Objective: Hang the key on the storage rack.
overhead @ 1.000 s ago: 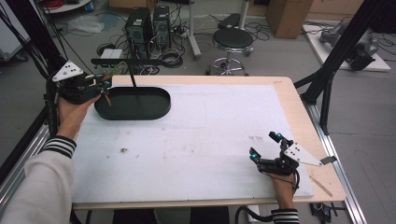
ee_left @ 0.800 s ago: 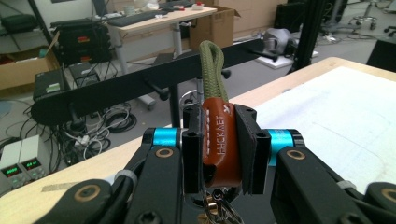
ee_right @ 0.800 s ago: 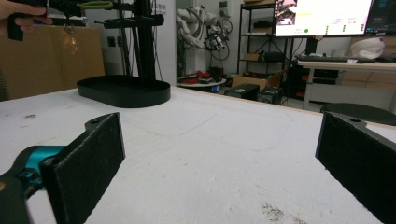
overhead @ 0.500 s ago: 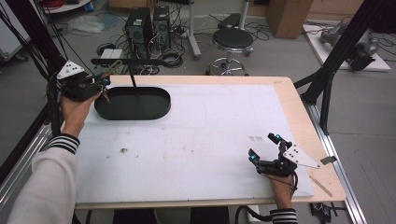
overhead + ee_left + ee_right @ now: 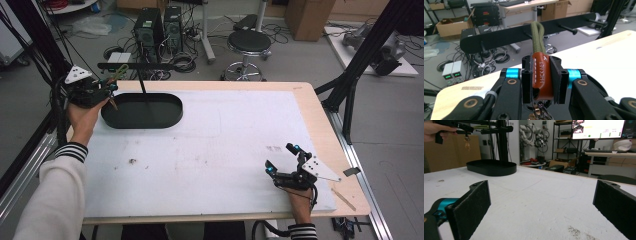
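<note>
Up by the rack, the left gripper pinches a keychain strap tight; the right gripper gapes wide, holding nothing.

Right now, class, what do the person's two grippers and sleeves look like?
Both grippers are black. The left gripper has bright blue collars, brass-coloured pivots and a grey three-cornered plate on top. The right gripper has flat black pads, blue accents and its own grey plate. The sleeves are light grey with black-and-white striped cuffs.
</note>
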